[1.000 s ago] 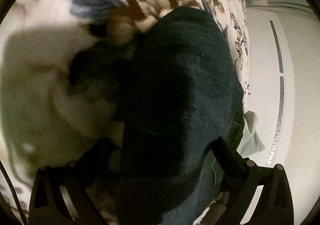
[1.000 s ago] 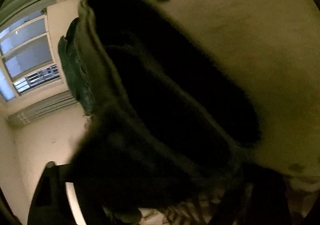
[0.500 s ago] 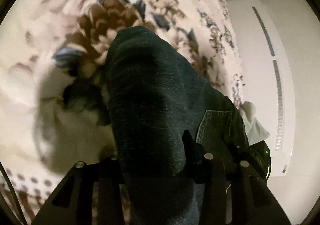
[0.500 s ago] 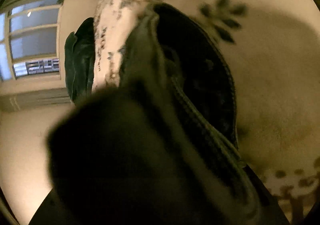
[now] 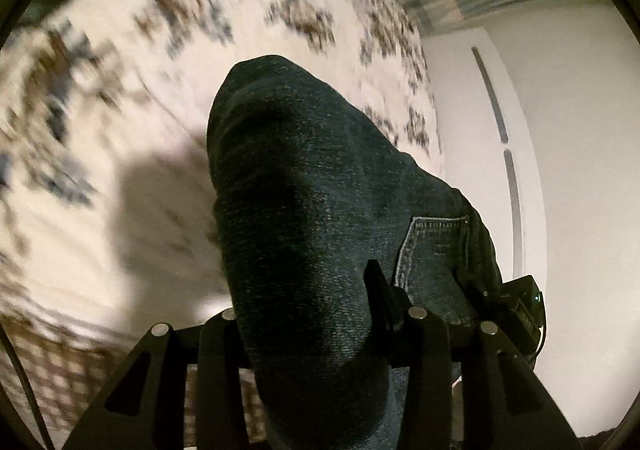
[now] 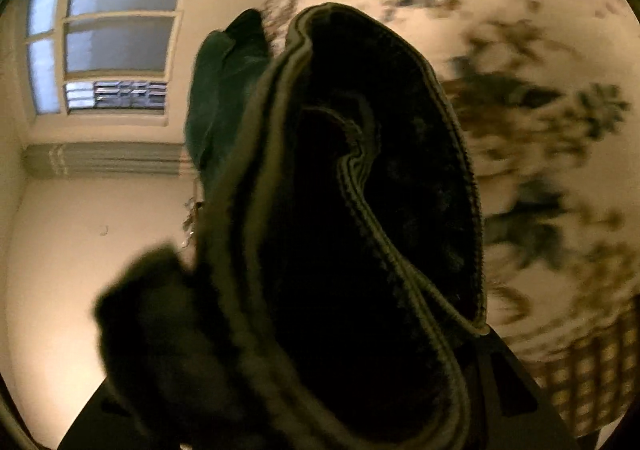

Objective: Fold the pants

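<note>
The pants [image 5: 312,234] are hanging farther above the bedspread [image 5: 132,98] than before; the left tool [image 5: 304,314] is clamping them, while the right tool's grip is hidden behind fabric.

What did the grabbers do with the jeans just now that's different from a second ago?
The left gripper closed its fingers on the jeans; a second ago they stood wide apart. The jeans have been lifted away from the flowery blanket, so more of it shows around them and a back pocket has come into view. The right gripper's fingers are hidden by cloth throughout. The jeans still fill both views.
</note>
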### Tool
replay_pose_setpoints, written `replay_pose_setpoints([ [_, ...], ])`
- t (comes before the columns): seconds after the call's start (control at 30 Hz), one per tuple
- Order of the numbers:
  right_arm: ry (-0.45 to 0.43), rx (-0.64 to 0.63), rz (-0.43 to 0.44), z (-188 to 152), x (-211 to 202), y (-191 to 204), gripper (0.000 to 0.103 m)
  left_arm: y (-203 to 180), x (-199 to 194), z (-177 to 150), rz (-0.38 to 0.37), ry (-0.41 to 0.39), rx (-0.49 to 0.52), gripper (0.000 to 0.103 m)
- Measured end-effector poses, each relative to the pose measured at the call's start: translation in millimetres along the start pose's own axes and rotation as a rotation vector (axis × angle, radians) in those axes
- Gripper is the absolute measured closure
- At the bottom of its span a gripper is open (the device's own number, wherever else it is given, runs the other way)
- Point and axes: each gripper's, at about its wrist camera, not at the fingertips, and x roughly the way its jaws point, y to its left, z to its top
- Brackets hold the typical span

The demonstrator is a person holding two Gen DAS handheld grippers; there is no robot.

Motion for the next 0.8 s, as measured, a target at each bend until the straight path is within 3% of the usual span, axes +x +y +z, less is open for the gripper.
replay_pose_setpoints([
  [0.23,0.005,-0.043,0.079,-30.8,111.2,127.9,0.062,71.7,-140.6,93.5,0.029,-0.093,0.025,0.065],
  [0.47,0.031,-0.035,0.151,-96.0,291.9,254.5,0.062,196.6,-266.3,217.1,0.095,-0.143,0.049,0.065],
  [0.67,0.069,-0.05,0.19,-94.0,473.9,329.5,0.062,299.9,-293.8,334.8,0.131,-0.149,0.048,0.065],
  [0.8,0.079,-0.056,0.18,-87.9,568.4,344.4,0.062,359.4,-285.0,389.3,0.131,-0.108,0.04,0.065],
])
